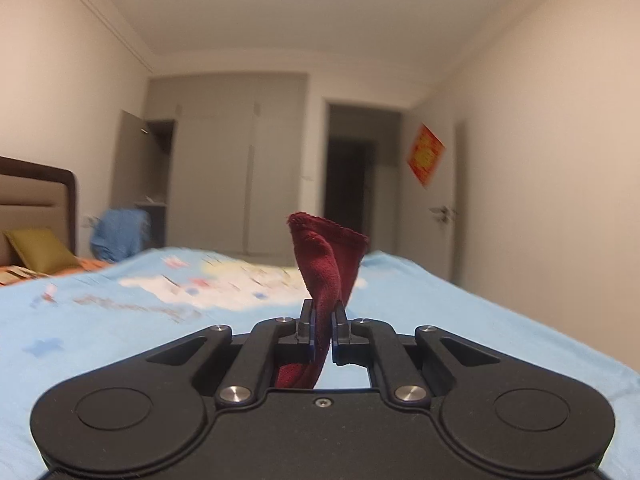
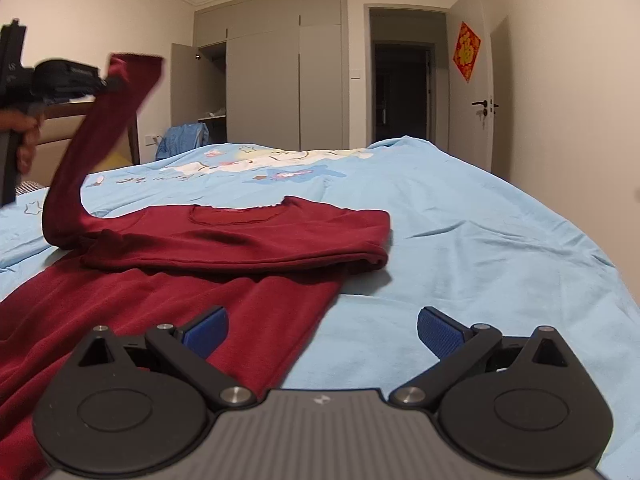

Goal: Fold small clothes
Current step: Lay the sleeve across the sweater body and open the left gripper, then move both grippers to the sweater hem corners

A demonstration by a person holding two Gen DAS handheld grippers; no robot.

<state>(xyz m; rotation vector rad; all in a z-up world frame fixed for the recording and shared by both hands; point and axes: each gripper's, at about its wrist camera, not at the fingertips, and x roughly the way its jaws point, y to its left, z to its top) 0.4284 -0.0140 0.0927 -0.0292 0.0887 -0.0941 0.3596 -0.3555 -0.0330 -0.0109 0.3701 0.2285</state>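
1. One dark red top [image 2: 224, 240] lies on the bed [image 2: 480, 240], folded across, neckline facing up, at the left of the blue sheet.
2. One sleeve [image 1: 326, 264] is lifted clear of the bed; the left gripper [image 1: 323, 334] has its jaws clenched on it.
3. One right gripper [image 2: 322, 334] hovers near the top's right edge, jaws released and holding nothing.
4. One hand [image 2: 24, 136] grips the left tool's handle.
5. One red wall hanging [image 2: 466, 51], one wardrobe [image 2: 272, 72] with one door ajar; writing on the hanging and sheet is unreadable.
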